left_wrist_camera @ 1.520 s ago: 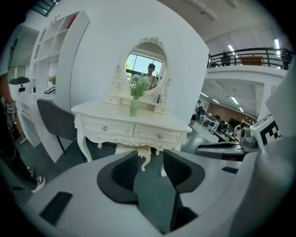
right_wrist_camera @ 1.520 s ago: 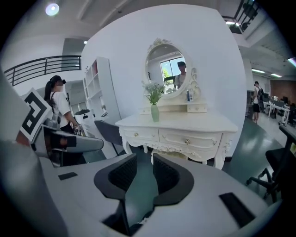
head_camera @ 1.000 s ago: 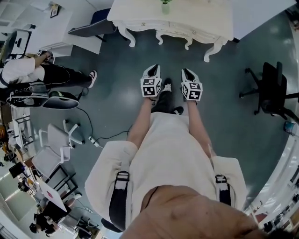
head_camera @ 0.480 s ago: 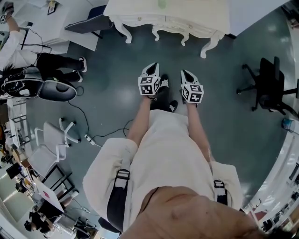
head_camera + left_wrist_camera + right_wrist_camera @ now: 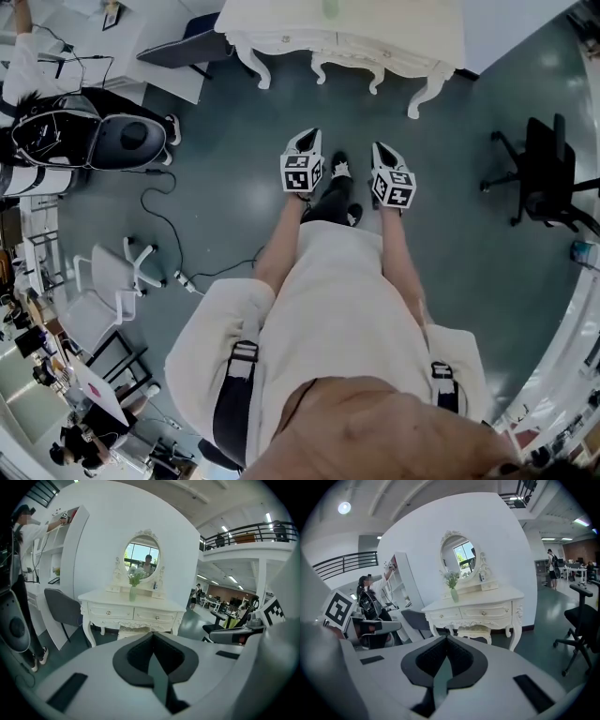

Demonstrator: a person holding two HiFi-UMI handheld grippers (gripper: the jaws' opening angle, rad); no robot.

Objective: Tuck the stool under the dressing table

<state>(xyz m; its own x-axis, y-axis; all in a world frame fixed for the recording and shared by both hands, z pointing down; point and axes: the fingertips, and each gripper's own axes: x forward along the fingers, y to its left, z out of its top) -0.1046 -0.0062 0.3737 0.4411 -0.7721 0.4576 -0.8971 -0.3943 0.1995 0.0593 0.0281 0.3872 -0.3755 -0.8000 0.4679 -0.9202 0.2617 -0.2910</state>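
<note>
1. the table [image 5: 394,37] stands well ahead, its legs [image 5: 427,94] leaving a bay beneath.
2. the stool [image 5: 474,631] sits inside that bay, between the legs, so the tuck looks done; the head view hides it under the top.
3. the left gripper [image 5: 307,137] and right gripper [image 5: 380,148] hang side by side over the floor [image 5: 234,197], aimed at the table, well apart from the stool.
4. both pairs of jaws are pressed together on nothing, likely since nothing is left to hold.
</note>
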